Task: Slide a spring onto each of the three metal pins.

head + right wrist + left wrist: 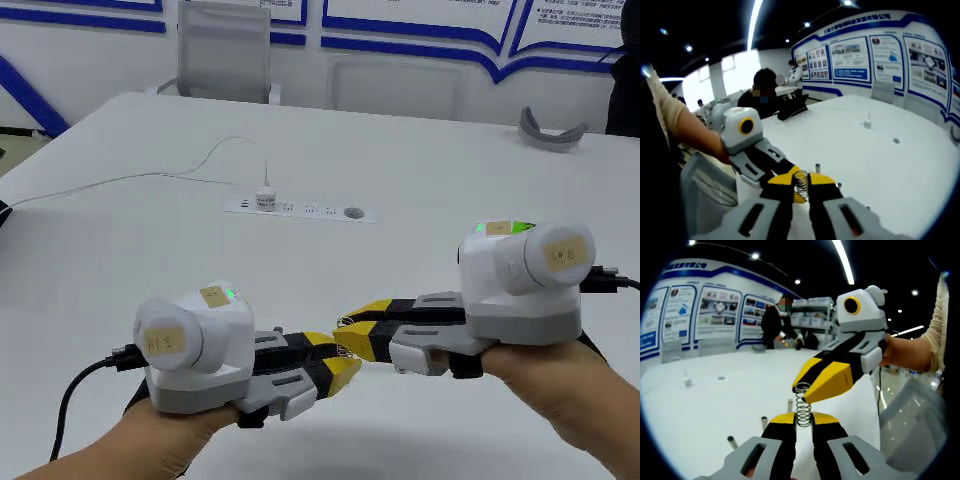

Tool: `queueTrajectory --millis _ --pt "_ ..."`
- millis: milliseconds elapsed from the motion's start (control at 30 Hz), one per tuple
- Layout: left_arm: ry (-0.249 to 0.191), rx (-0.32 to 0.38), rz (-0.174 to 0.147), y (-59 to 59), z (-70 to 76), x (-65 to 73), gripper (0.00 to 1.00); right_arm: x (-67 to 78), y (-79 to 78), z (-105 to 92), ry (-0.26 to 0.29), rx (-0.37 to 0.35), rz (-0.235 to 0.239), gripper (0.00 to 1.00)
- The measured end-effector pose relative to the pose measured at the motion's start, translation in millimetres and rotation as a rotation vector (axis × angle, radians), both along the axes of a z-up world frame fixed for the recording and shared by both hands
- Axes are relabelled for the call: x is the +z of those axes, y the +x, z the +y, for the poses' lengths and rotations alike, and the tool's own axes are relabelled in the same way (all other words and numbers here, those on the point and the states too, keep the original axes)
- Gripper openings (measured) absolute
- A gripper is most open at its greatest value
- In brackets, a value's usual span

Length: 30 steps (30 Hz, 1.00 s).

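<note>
The spring is held off the table, over its near part, between the two grippers, which are met tip to tip. The left gripper is closed down to a narrow gap, with the lower coils of the spring pinched between its yellow tips. The right gripper is likewise nearly closed, and its tips are seen at the upper end of the spring, apparently nipping the top coil. The three pins are stood upright in a row on the table just to the far side, all bare. The spring is judged to be light, thin-wired and easily bent or flicked away. It should therefore be gripped across the coils near one end with light pressure, so that the other end and the bore are left free to be lowered over a pin.
</note>
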<state>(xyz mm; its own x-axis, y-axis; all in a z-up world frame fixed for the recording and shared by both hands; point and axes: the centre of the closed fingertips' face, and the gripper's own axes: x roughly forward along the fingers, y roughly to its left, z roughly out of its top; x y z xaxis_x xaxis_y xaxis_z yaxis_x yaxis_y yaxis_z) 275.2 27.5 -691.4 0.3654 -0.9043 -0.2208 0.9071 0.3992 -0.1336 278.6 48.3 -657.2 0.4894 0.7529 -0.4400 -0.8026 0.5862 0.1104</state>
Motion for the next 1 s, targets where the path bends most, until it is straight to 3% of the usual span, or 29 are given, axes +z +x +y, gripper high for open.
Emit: queueTrajectory --millis 433,533,1000 --pt "0.018 0.002 -0.026 2.1 4.7 3.5 0.12 1.8 -2.4 -4.0 -0.01 0.005 -0.015 0.12" --pt "0.034 -0.002 -0.051 0.3 4.1 3.7 0.12 1.9 -3.4 -2.8 -0.016 0.01 -0.017 0.12" --pt "0.021 -0.01 -0.02 -2.2 3.4 4.1 0.13 8.0 -3.4 -0.4 -0.006 0.011 -0.027 0.12"
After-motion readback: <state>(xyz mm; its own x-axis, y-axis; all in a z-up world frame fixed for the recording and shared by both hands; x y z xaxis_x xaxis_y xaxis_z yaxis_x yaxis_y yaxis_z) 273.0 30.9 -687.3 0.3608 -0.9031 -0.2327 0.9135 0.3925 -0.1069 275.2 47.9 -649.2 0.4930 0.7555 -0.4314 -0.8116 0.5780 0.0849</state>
